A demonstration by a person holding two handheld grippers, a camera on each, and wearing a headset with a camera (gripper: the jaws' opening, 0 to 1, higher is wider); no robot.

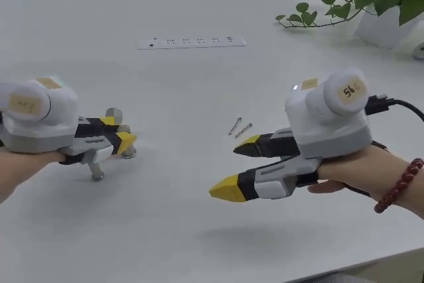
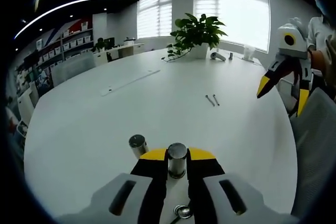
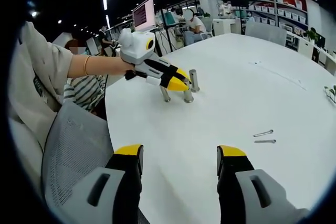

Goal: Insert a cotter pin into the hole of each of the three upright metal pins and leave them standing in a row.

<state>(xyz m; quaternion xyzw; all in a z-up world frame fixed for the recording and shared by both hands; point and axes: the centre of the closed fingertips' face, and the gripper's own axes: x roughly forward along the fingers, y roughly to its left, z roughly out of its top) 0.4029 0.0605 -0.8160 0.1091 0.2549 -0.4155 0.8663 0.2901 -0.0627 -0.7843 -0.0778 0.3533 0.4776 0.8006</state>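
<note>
My right claw (image 1: 232, 168) hangs wide open over the near worktop (image 1: 165, 230). Over on the left, my left claw (image 1: 124, 140) is clenched on the middle pin (image 2: 177, 160), with the near pin (image 1: 97, 171) and far pin (image 1: 114, 114) just beside it. The two cotter pins (image 1: 240, 127) lie a bit farther out, between the claws.

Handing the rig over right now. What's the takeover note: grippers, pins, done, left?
Left gripper: shut on one upright pin.
Right gripper: open, empty, above the table, near the cotter pins.
Things: a second pin and a third pin stand close by the held one. Two cotter pins lie loose side by side mid-table; I can't find a third.
Done: one pin gripped; no cotter pin seen in any pin.
Left: take a cotter pin with the right, push it through the held pin's hole, repeat for the others, leave all three in a row.
</note>
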